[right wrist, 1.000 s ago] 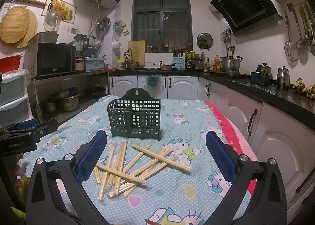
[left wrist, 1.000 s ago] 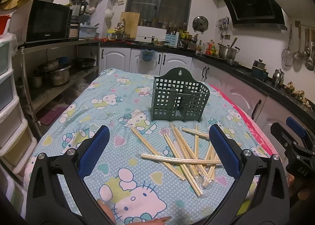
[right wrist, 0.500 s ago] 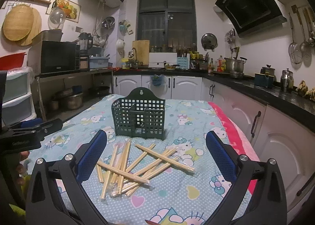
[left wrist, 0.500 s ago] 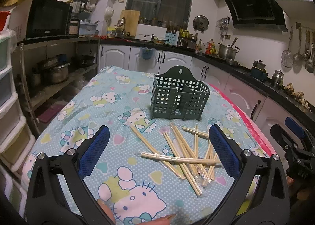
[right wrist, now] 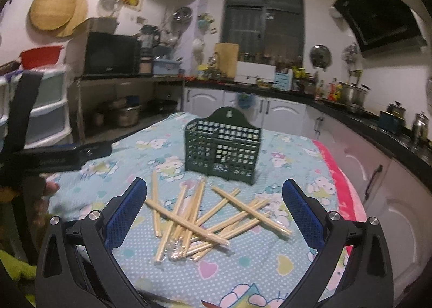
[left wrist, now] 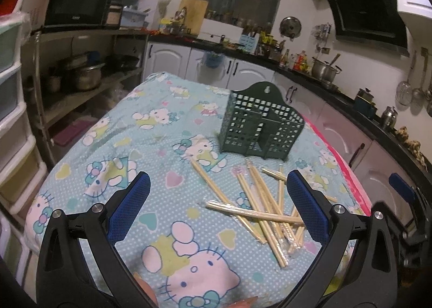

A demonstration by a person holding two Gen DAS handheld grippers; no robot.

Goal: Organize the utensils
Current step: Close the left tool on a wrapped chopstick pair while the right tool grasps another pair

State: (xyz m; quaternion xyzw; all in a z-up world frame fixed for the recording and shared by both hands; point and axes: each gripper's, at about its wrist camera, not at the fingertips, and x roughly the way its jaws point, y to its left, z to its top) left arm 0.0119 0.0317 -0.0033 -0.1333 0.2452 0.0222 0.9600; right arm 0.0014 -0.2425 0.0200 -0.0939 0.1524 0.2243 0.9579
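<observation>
A dark green perforated utensil holder (left wrist: 260, 127) stands upright on the table; it also shows in the right wrist view (right wrist: 222, 147). Several wooden chopsticks (left wrist: 259, 205), some in clear wrap, lie scattered in front of it, and appear in the right wrist view (right wrist: 201, 219). My left gripper (left wrist: 217, 205) is open and empty, above the near table, chopsticks toward its right finger. My right gripper (right wrist: 214, 206) is open and empty, hovering over the chopstick pile.
The table wears a light blue cartoon-cat cloth (left wrist: 151, 146) with a pink edge (right wrist: 343, 194) on the right. White cabinets with a black counter (right wrist: 364, 124) run behind and right. A metal shelf with pots (left wrist: 81, 78) and plastic drawers (left wrist: 10, 124) stand left.
Both grippers have moved forward and slightly lower toward the chopsticks and holder. The left view has tilted. Both stay open and empty.
</observation>
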